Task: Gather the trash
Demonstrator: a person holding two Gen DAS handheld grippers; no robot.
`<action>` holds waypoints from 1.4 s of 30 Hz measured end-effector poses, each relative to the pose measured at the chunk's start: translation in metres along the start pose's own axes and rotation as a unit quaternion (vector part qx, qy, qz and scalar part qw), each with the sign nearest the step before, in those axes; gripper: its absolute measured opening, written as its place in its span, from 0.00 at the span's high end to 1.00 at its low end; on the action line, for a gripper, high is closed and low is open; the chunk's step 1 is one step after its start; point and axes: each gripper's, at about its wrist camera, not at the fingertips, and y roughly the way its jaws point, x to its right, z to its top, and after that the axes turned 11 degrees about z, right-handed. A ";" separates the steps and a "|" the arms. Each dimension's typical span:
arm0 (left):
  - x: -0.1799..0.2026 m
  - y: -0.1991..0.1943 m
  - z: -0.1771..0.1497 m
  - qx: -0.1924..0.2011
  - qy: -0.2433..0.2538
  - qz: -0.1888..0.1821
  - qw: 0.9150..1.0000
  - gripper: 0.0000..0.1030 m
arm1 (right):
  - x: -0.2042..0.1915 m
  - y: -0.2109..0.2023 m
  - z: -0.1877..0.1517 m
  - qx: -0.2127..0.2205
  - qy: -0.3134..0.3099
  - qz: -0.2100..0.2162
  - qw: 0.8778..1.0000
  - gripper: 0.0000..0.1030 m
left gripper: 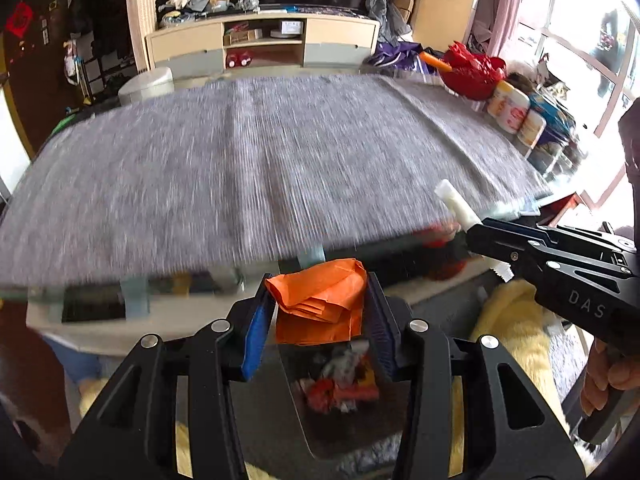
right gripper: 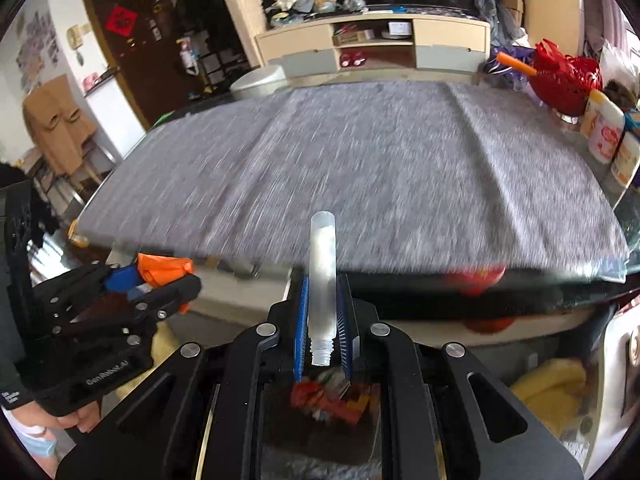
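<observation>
1. our left gripper (left gripper: 318, 300) has its fingers (left gripper: 256, 330) pinching a folded orange paper (left gripper: 320, 300), which sits between the pads and sticks out past the tips.
2. our right gripper (right gripper: 322, 320) has its fingers (right gripper: 301, 320) pressed onto a clear plastic tube (right gripper: 322, 276), gripped low near its threaded neck, the rest standing out beyond the tips.
3. we judge the paper light, soft and crushable, the tube light, stiff and probably slick, best held mid-body.
4. both pieces hang off the near edge of the bench (left gripper: 240, 168), over a bin (left gripper: 340, 432) that already holds scraps (left gripper: 340, 388).
</observation>
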 end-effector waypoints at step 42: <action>-0.003 0.067 -0.086 -0.103 -0.024 0.021 0.994 0.08 | 0.049 0.064 -0.068 -0.064 0.106 -0.053 0.991 0.03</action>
